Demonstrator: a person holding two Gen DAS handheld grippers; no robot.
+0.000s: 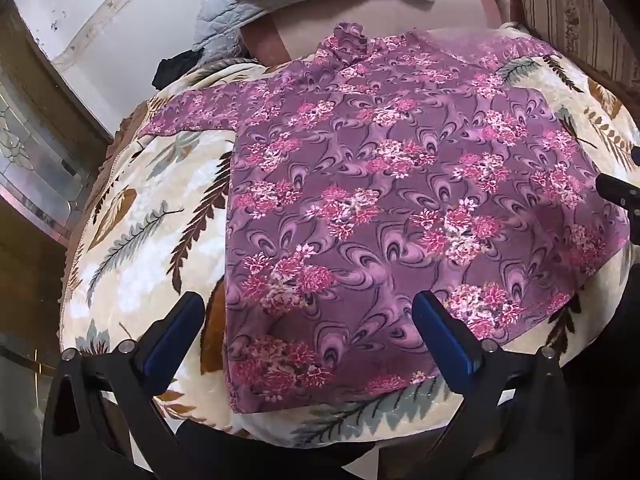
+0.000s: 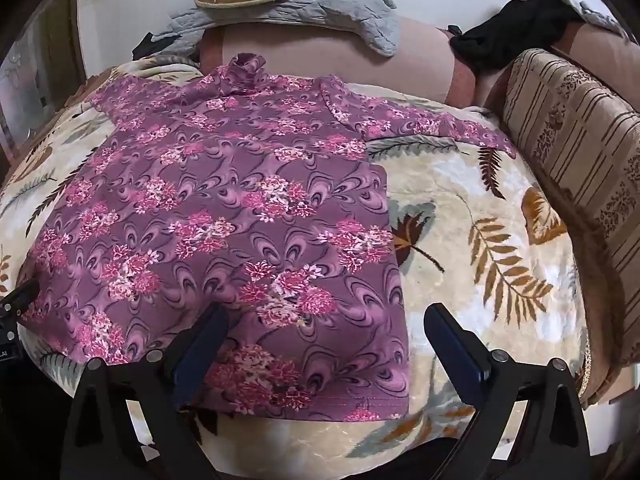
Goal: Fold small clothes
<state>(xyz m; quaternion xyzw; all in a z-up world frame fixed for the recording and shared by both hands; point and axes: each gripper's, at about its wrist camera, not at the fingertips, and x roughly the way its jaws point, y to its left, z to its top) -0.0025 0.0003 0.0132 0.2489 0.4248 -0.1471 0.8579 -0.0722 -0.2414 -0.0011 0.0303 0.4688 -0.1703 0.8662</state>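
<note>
While both my fingers stand wide and hold nothing, the purple floral top (image 1: 380,184) lies spread flat on the leaf-print blanket (image 1: 132,216).

My left fingers (image 1: 308,336) straddle its near left hem corner; my right fingers (image 2: 326,340) straddle the near right one. Both sleeves are spread, collar at the far side. Bare blanket borders each side, with a striped cushion (image 2: 580,152) along the right edge.

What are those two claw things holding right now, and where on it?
Nothing. The left gripper and right gripper both stand open over the near hem corners of the purple floral shirt, pinching no fabric.
</note>
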